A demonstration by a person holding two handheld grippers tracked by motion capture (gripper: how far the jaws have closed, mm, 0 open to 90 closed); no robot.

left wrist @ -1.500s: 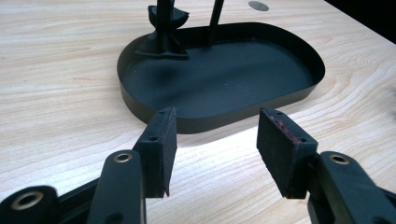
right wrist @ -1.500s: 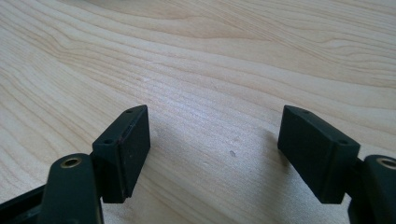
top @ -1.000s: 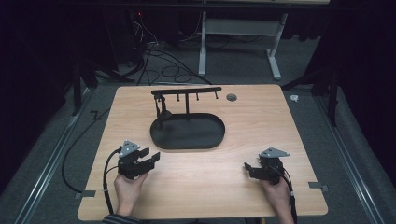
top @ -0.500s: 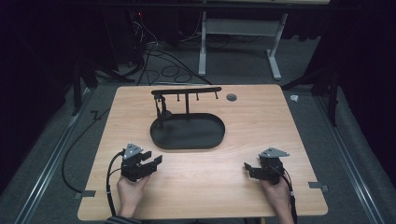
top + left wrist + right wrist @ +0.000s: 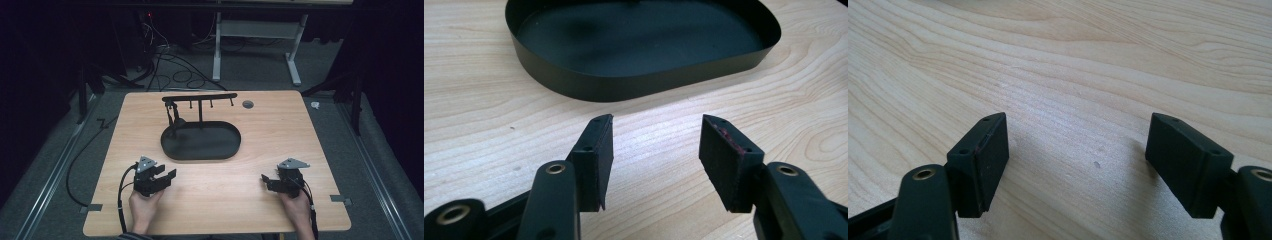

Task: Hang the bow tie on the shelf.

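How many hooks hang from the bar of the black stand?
4 can be made out along the bar: one at its left end above the tray, two near the middle, one at its right end. They are small; more may be hidden.

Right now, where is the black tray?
In the high view the black tray sits in the middle of the wooden table, under a little hook rack, just beyond the left gripper.

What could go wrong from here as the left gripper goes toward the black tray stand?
The left gripper is open and empty, close to the black oval tray; driving in low could shove the tray across the wooden table. Reaching higher, it might knock the hook rack standing in the tray, tipping it.
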